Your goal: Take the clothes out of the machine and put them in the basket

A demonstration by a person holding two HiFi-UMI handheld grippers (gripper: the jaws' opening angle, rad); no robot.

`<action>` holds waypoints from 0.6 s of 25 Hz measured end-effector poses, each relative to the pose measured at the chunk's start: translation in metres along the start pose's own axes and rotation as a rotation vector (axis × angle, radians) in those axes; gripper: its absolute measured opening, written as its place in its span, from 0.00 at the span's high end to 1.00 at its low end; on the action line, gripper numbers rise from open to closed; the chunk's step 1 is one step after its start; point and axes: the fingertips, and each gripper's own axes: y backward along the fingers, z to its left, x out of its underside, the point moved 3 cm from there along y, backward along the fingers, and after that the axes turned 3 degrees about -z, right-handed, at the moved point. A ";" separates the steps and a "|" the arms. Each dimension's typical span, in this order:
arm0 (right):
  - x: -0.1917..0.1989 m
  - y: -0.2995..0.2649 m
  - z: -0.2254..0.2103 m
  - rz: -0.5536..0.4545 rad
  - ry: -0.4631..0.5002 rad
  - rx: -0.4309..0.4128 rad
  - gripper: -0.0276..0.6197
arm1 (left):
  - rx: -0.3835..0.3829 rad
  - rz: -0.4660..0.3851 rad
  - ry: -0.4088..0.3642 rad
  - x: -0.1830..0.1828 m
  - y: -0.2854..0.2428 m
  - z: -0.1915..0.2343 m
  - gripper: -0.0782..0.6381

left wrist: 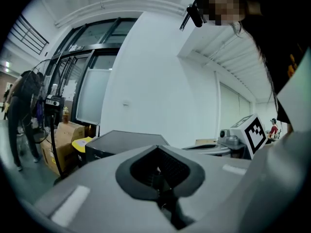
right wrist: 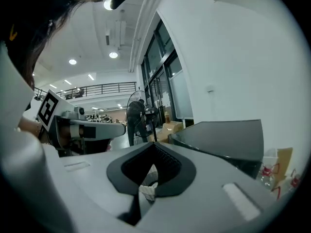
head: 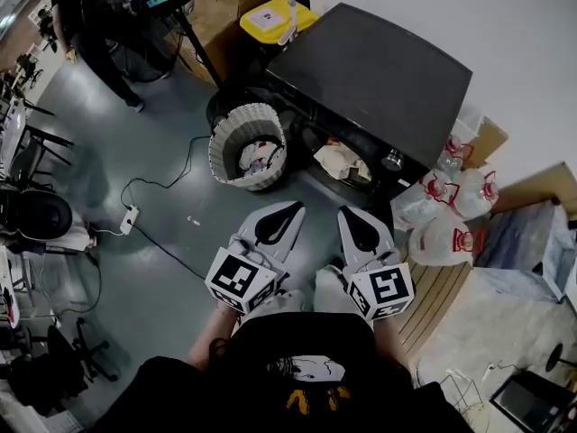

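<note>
Close in front of your body you hold the left tongs and the right tongs side by side, just apart, both aimed forward over the grey floor. In the left gripper view the left tongs are clenched tip to tip with nothing between them. In the right gripper view the right tongs are clenched too and grip nothing; a bit of something pale shows through the opening behind their tips, well below them.

Just past the tips, to your left, the white woven basket stands upright on the floor with some pale clothes already in it. Beside it, to the right, the dark machine stands against the wall. At its front a cream cloth lies bunched in the opening, near the basket but not touching it.

To the right of the machine several clear water jugs with red handles are clustered on the floor. To the left, a black cable runs across the floor to a white power strip.

Behind the machine sits a yellow-lidded bin, and at the far left a person in dark clothes stands.
</note>
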 end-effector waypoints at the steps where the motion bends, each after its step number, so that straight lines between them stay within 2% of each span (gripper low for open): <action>1: 0.002 -0.001 -0.010 0.006 -0.011 -0.005 0.93 | -0.007 0.008 0.003 0.001 -0.009 0.000 0.89; 9: 0.013 -0.001 -0.075 0.030 -0.055 -0.040 0.93 | -0.061 0.069 0.000 0.011 -0.073 -0.006 0.89; 15: 0.016 -0.010 -0.100 0.034 -0.076 -0.043 0.93 | -0.075 0.088 0.048 0.018 -0.103 -0.005 0.89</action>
